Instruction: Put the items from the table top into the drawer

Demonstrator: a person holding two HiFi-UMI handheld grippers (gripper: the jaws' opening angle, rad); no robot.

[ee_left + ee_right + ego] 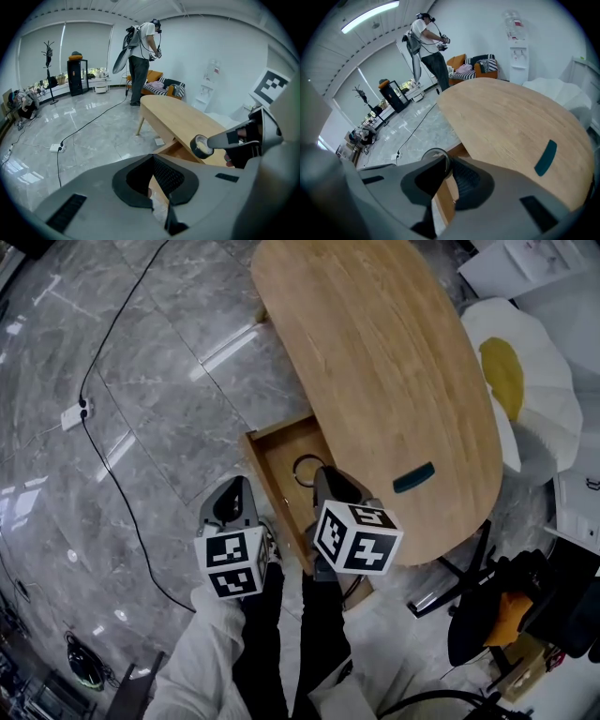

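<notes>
1. The right gripper (320,474) pinches a roll of tape (306,470), its jaws closed on the roll's rim.
2. The roll hangs over the open drawer (259,463), which juts out from under the near edge of the wooden table (375,362). I cannot tell whether the roll touches the drawer's bottom.
3. The left gripper (236,489) hovers just beside the drawer's outer corner, above the floor. Its jaw tips are pressed together with nothing between them.
4. A small teal item (413,477) lies on the table top near the edge, to the right of the right gripper.
5. A black cable (112,479) runs across the grey marble floor (169,390) to a white power strip (73,414).
6. Another person (140,56) stands at the far end of the room.
</notes>
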